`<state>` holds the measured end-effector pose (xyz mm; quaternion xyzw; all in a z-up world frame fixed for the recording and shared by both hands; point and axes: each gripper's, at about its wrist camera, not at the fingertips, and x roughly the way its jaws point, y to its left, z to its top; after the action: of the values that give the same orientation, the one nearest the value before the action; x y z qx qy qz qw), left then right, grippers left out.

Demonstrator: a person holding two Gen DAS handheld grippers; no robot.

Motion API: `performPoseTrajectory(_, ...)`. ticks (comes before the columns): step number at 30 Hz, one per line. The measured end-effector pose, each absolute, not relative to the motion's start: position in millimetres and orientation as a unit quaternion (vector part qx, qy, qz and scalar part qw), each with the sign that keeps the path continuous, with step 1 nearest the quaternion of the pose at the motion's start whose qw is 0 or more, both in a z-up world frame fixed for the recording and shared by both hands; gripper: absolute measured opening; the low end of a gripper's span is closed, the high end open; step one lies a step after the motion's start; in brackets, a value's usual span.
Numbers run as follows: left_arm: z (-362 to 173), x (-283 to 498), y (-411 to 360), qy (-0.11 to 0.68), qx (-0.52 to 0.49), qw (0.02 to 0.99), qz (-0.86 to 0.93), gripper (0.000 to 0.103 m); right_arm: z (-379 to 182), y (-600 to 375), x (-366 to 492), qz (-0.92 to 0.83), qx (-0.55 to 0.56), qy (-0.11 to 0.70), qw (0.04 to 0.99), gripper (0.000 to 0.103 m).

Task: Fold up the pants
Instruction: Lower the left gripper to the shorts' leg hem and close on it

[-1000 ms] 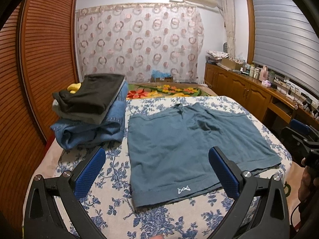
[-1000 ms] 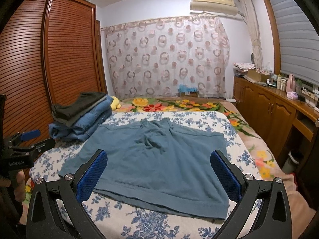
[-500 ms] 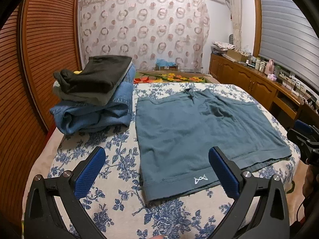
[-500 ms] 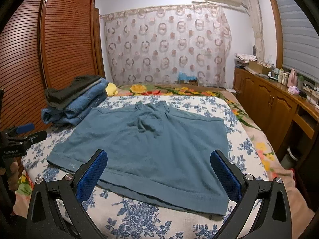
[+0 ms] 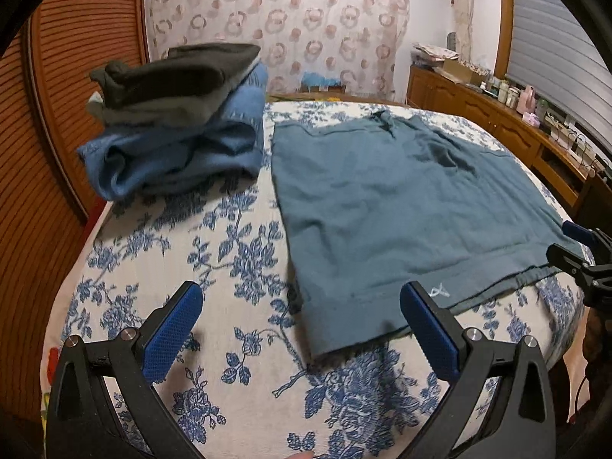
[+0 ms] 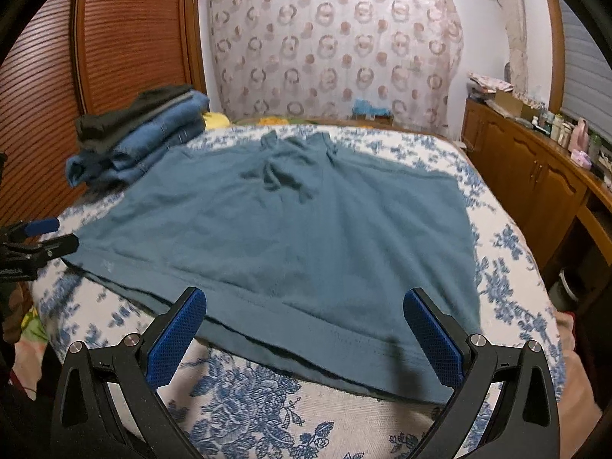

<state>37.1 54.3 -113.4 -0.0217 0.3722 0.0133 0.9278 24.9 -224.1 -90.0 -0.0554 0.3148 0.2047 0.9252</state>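
Left claw [image 5: 300, 313] gapes wide, empty, low over the floral bed [image 5: 237, 367]; right claw [image 6: 304, 317] equally wide, empty, above the hem. Teal pants [image 6: 290, 225] lie flat mid-bed. Beyond, a folded clothes stack [image 5: 179, 122] sits just beside them, then curtain [image 6: 332, 49].

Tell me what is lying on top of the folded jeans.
On the folded jeans lies a grey folded garment, and a dark one tops the pile. Something yellow peeks out behind. Anything deeper between the layers is covered.
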Motion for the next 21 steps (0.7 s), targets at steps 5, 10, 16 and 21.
performPoseTrajectory(5,-118,34,61,0.375,-0.035,0.926,0.005,0.103,-86,-226,18,0.204,-0.057,0.335,0.918,0.102)
performPoseTrajectory(10,-120,29,68,0.375,-0.045,0.926,-0.002,0.103,-79,-230,2,0.199,-0.075,0.329,0.920,0.102)
performPoseTrajectory(16,-116,22,72,0.367,-0.059,0.928,-0.025,0.094,-76,-235,-15,0.202,-0.076,0.320,0.923,0.102)
performPoseTrajectory(21,-112,18,73,0.366,-0.072,0.926,-0.048,0.074,-81,-235,-20,0.205,-0.080,0.313,0.924,0.102)
